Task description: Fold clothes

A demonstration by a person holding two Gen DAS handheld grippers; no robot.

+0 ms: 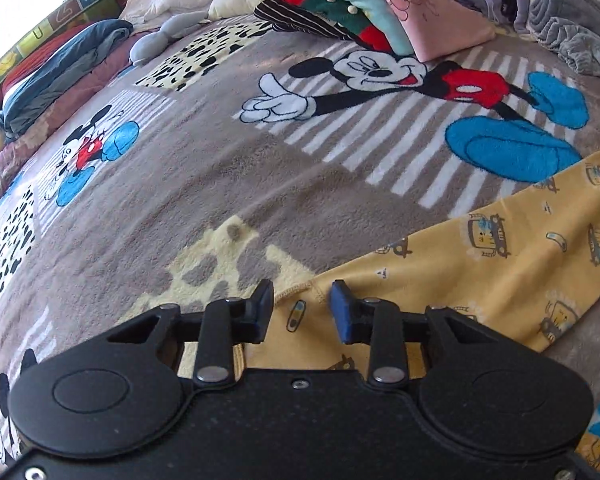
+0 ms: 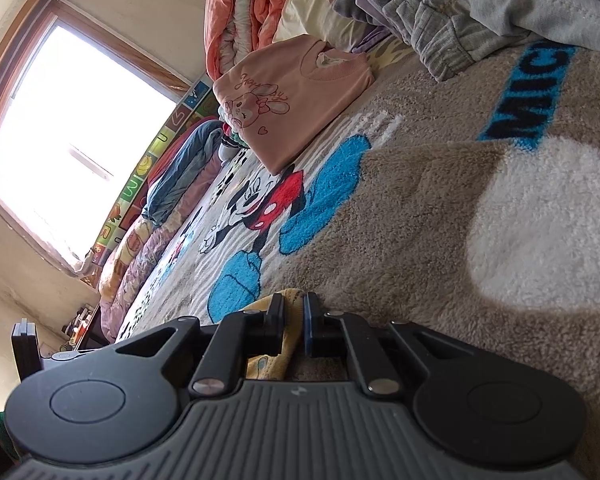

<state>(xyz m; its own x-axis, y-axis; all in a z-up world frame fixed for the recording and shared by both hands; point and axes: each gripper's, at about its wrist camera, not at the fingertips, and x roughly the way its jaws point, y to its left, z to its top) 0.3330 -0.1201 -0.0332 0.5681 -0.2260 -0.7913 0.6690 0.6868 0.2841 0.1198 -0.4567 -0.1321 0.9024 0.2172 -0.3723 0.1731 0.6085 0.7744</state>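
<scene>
A wood-framed window (image 2: 72,128) glares bright in a beige wall (image 2: 140,4) beside the bed.

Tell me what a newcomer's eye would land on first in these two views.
First, the cartoon-mouse blanket covering the bed, with a yellow car-print garment lying at its near right. The left gripper stands open over the garment's hem, while the right gripper pinches yellow fabric. A folded pink sweatshirt lies farther back.

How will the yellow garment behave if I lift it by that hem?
The yellow garment looks thin and lies flat with soft creases, so it will probably drape limply. It seems light. The fleecy blanket may cling slightly, so dragging could bunch it.
</scene>
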